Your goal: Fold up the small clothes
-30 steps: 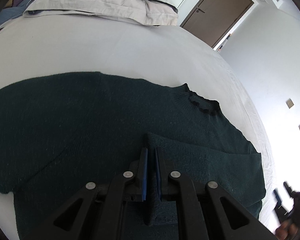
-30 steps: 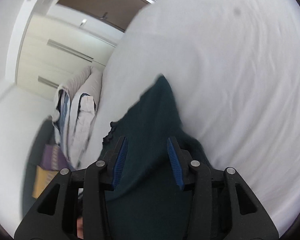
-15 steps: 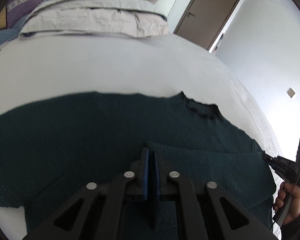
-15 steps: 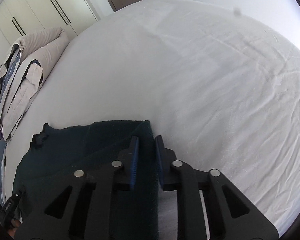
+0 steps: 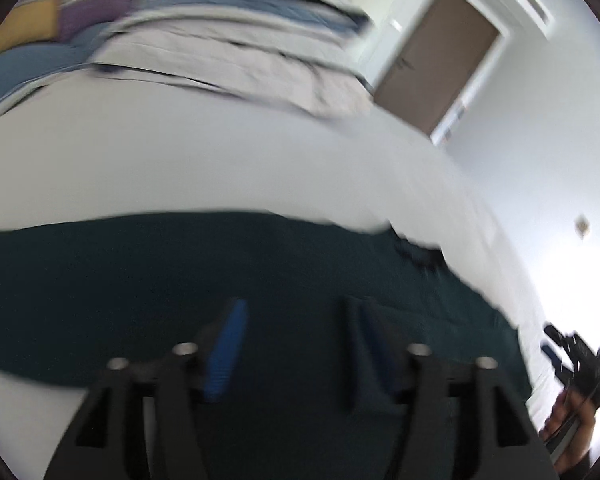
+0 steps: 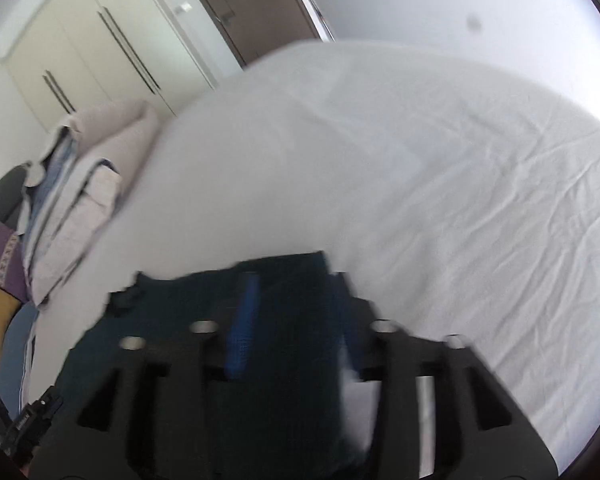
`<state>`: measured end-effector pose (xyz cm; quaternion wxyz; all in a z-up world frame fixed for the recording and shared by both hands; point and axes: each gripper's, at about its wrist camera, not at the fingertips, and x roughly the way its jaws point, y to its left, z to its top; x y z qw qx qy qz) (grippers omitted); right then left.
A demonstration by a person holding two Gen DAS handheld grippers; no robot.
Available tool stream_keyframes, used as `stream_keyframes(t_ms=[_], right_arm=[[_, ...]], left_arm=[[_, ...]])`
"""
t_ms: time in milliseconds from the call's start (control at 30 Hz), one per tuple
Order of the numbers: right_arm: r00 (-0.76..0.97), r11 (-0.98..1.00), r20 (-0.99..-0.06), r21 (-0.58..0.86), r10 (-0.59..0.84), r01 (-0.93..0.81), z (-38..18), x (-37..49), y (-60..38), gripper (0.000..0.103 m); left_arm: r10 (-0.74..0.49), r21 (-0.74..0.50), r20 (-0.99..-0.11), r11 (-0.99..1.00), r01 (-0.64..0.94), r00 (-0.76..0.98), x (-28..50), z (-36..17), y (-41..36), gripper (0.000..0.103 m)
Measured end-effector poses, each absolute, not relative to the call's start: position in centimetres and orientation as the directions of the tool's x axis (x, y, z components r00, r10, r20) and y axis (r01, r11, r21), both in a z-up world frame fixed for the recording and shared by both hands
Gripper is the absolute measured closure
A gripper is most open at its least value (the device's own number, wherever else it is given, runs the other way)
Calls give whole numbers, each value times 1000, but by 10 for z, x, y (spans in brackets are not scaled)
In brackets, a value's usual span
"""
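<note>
A dark green knit sweater (image 5: 180,272) lies spread on the white bed (image 5: 220,168), its collar (image 5: 420,256) at the right. One sleeve is folded over the body. My left gripper (image 5: 296,344) is open just above the sweater, with the folded sleeve's edge by its right finger. My right gripper (image 6: 296,320) is open over the sweater's folded end (image 6: 284,280), which lies between its fingers; it also shows in the left wrist view (image 5: 572,360). Both views are blurred by motion.
Folded bedding and pillows (image 5: 240,60) are stacked at the head of the bed, also seen in the right wrist view (image 6: 80,200). A brown door (image 5: 436,60) and white wardrobes (image 6: 100,60) stand beyond. Bare white sheet (image 6: 460,200) stretches right of the sweater.
Both grippers have opened and let go of the sweater's folded sleeve. Both cameras have tilted up and pulled back, with motion blur.
</note>
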<state>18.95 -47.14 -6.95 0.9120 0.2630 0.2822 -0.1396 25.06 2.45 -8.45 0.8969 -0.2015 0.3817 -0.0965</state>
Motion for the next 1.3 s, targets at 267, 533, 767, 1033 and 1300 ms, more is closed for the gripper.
stream_keyframes(t_ms=[267,533,767,1033,1300], right_arm=[[826,874,-528,477,198,95,-44,156,-360,37],[777,852,-539,524,325,8,-54,140,-280,37],[775,839,-538,544,331,20,-59,120,-271,38],[791,825,-530,563,307,56,-63,102,-310,45],[819,795,-514,594,256,124,-74,73,-359,45]], left_arm=[[-139,-663,-612,626,-410,778,148,-110,262,33],[-137,-821,-546,281,-496,826,126,-164,348,34],[-75,-796,-590,221,-563,804,158,-173,376,82],[-63,-663,-598,598,-450,799,189,-86,292,95],[-239,-346,-559,937,38,794,225,-14,22,94]])
